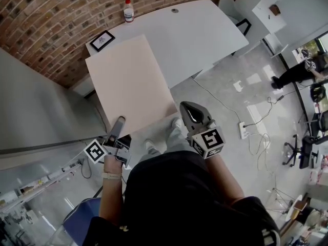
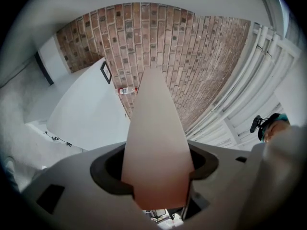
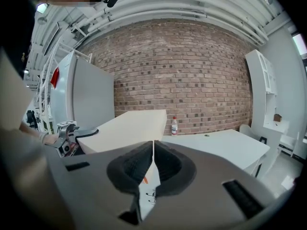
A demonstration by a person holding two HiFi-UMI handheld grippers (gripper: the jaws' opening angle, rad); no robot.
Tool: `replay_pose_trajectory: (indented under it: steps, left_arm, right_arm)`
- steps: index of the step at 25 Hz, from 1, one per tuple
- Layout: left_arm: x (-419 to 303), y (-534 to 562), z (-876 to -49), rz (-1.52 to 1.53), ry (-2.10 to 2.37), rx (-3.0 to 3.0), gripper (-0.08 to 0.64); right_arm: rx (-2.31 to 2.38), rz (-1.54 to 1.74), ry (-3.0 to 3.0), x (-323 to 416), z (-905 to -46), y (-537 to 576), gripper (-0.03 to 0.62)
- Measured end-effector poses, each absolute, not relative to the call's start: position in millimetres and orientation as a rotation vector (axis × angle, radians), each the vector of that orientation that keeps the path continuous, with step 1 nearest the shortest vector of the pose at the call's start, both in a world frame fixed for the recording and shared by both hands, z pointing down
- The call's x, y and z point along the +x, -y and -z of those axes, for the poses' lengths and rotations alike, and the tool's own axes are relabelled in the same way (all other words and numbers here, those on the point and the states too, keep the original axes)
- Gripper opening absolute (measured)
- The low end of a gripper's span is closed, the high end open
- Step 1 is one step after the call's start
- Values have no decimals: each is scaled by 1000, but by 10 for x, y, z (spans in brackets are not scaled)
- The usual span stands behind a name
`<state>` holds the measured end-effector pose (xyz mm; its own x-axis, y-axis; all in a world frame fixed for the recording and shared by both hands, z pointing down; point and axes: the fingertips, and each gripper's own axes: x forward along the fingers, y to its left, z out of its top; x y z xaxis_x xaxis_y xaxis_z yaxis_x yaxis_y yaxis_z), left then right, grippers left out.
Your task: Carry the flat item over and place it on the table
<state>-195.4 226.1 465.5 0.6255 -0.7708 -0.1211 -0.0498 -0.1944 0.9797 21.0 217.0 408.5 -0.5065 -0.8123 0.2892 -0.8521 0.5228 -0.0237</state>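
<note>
The left claw [image 1: 120, 123] clamps the near left corner of the board [image 1: 130, 81], held about level near the counter [image 1: 200, 32]. The right claw [image 1: 188, 110], closed and empty, sits beside the other near corner. The board looks stiff and light, and likely to swivel when gripped by one corner.

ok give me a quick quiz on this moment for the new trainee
1. Which gripper is shut on the flat board?
2. True or false: the right gripper has its jaws together with nothing between them.
3. What stands at the far edge of the white table? A) a bottle B) a mug C) a laptop

Key: 1. the left gripper; 2. true; 3. A
</note>
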Motion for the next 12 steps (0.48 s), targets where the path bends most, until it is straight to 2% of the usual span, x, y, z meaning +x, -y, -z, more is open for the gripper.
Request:
replay_pose_trajectory:
  steps: [12]
  left_arm:
    - [-1711, -1777, -4900, 679, 761, 1597, 288]
  right_arm:
    - [1385, -314, 2511, 542, -4292, -1660, 12]
